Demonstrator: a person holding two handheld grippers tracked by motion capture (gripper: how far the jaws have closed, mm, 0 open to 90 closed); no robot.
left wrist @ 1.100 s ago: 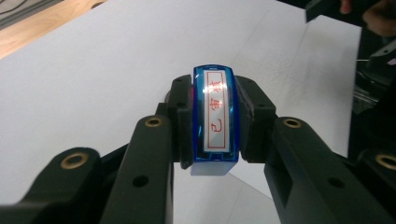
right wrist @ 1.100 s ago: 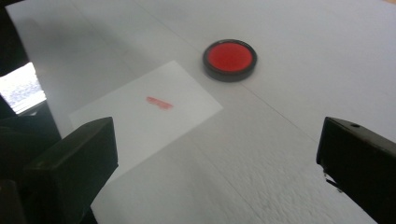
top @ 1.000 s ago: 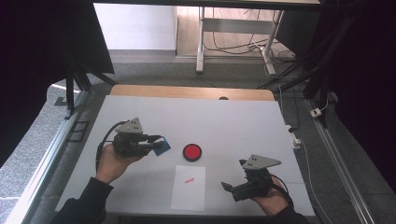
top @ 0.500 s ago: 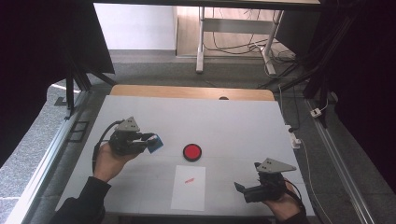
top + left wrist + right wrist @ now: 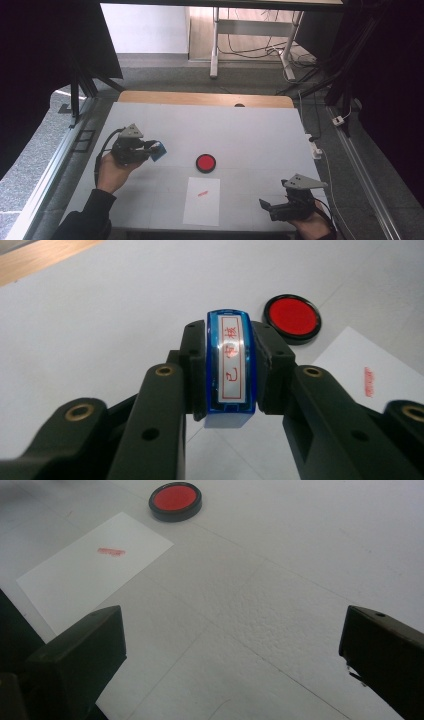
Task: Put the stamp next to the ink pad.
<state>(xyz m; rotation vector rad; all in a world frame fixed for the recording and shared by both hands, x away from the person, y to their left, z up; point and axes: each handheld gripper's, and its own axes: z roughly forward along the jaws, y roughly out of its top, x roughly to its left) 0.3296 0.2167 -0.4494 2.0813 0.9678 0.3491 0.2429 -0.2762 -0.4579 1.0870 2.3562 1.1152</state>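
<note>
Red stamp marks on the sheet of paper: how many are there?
1. A single red mark sits on the upper half of the paper, which lies just below the red ink pad. No others are visible.

Looks like a lab/test rig: white-topped counter (image 5: 250, 135) w/ wooden far edge, black metal frame struts (image 5: 82, 90) & dark curtains round it, loose cables (image 5: 250, 50) on grey floor, desk legs (image 5: 215, 42) behind.
</note>
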